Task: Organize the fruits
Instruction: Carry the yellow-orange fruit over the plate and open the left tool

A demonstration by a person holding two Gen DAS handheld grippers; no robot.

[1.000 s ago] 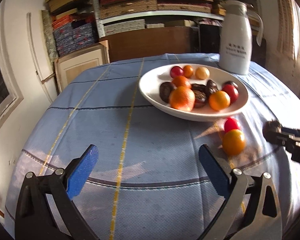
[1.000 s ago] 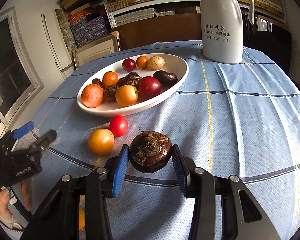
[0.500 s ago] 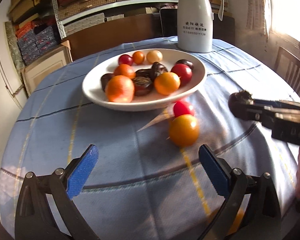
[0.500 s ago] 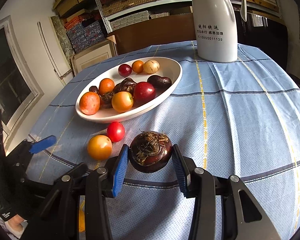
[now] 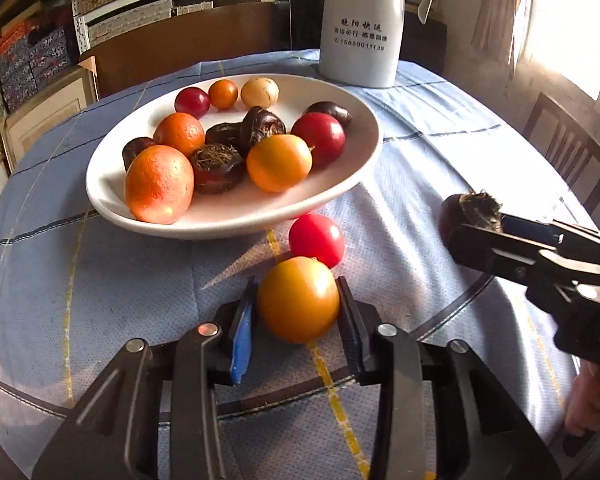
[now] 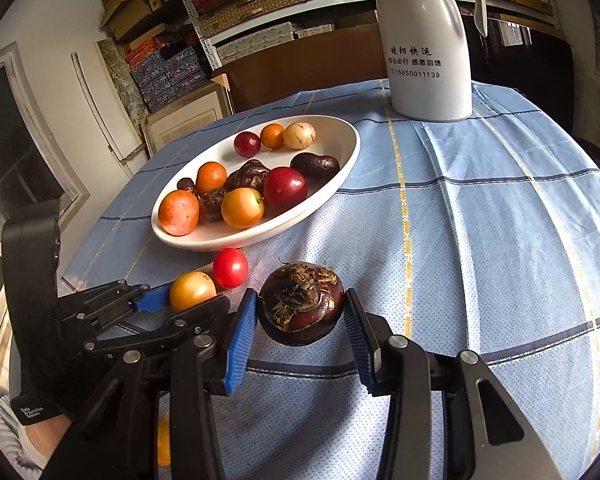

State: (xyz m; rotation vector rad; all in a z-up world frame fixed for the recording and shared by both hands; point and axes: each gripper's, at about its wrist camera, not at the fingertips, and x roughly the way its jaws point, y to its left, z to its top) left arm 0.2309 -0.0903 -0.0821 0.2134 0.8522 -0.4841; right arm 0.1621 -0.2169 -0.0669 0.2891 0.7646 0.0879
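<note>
My left gripper [image 5: 298,314] is shut on a yellow-orange tomato [image 5: 298,300] on the blue tablecloth, just in front of a small red tomato [image 5: 317,240]. Both also show in the right wrist view: the yellow tomato [image 6: 192,290] and the red one [image 6: 230,268]. My right gripper [image 6: 300,320] is shut on a dark brown water chestnut [image 6: 302,304], held above the cloth; it shows at the right of the left wrist view [image 5: 470,210]. A white oval plate [image 5: 100,184] behind holds several oranges, tomatoes and chestnuts.
A white thermos jug [image 5: 362,24] stands behind the plate, also in the right wrist view [image 6: 428,40]. A wooden chair [image 5: 568,152] stands at the right. Shelves with boxes [image 6: 252,8] line the back wall. The table edge curves close on the left.
My left gripper moved forward and right to the yellow-orange tomato and closed on it. My right gripper still holds the water chestnut, nearly unmoved.
</note>
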